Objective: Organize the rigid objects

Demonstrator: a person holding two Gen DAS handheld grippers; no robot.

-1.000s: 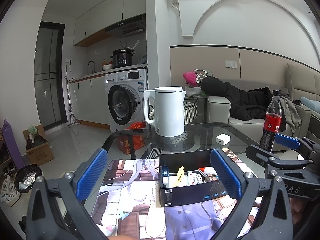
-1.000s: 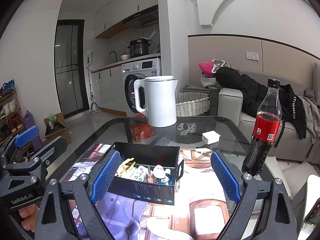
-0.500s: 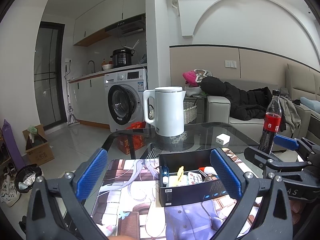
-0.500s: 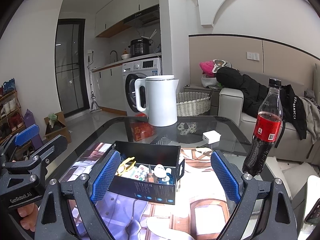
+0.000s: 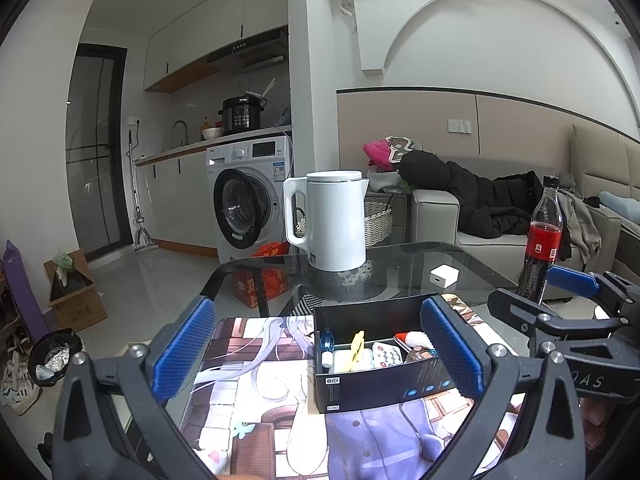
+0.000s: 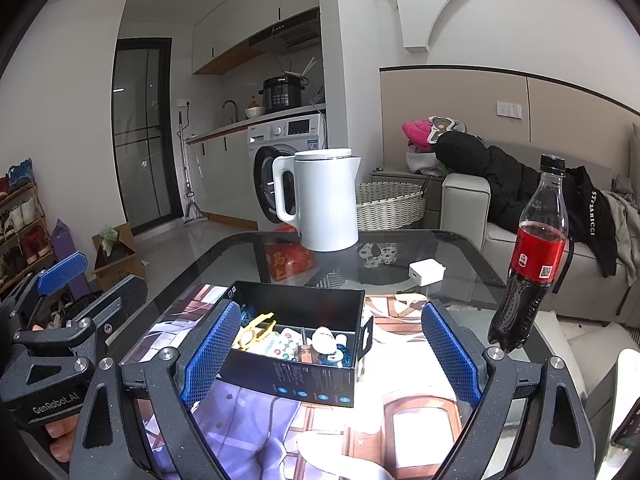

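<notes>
A black open box (image 5: 372, 376) (image 6: 304, 376) sits on a printed mat (image 5: 256, 364) on the glass table. It holds several small items: a yellow clip (image 6: 256, 330), a blue-capped bottle (image 5: 327, 340), a white blister pack (image 5: 386, 356). My left gripper (image 5: 316, 348) is open and empty, held above the mat before the box. My right gripper (image 6: 330, 354) is open and empty, also before the box. Each gripper shows at the edge of the other's view.
A white kettle (image 5: 336, 222) (image 6: 320, 200) stands at the table's far side. A cola bottle (image 5: 542, 240) (image 6: 532, 256) stands at the right. A small white charger (image 5: 444, 276) (image 6: 426, 270) lies behind the box. A sofa with clothes lies beyond.
Nothing on the table has moved. Both grippers stay open and drift only slightly.
</notes>
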